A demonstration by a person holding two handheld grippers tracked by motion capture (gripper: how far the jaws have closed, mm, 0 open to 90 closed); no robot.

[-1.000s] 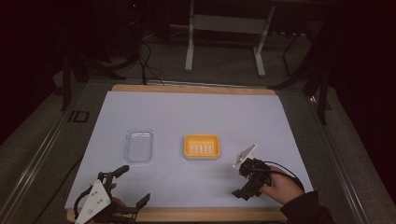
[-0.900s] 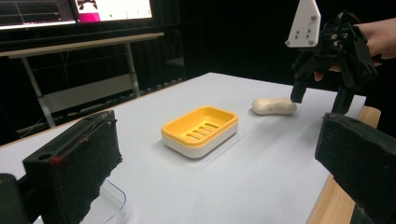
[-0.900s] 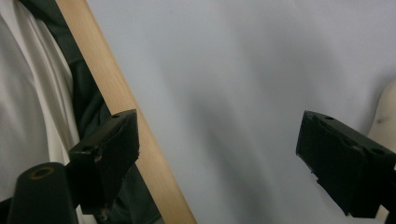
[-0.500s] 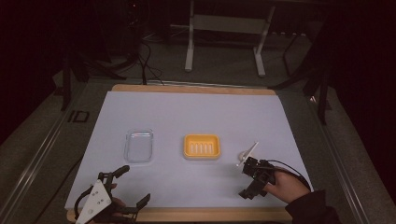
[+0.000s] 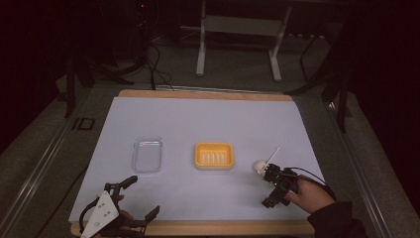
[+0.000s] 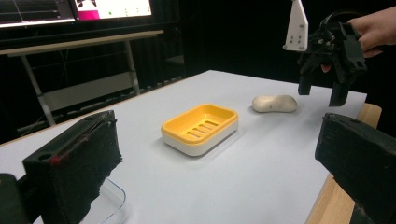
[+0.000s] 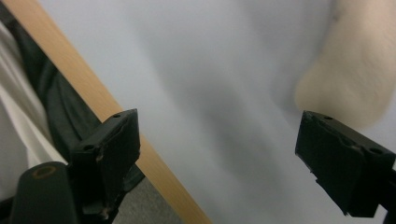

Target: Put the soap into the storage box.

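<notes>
Now the right gripper (image 5: 270, 186) hangs with jaws wide near the pale soap (image 5: 259, 165); the soap lies on the table (image 5: 208, 119) at three o'clock from the yellow dish (image 5: 213, 155); the left gripper (image 5: 130, 198) is wide too.

The bench (image 5: 198, 119) was pale lavender-white with a light wooden edge. The soap dish (image 5: 214, 155) was orange-yellow, slotted, on a white base; the soap (image 6: 274, 103) was cream. The tray (image 5: 147, 155) was clear. Both tools, left (image 5: 138, 198) and right (image 6: 322, 91), were black with white plates.
</notes>
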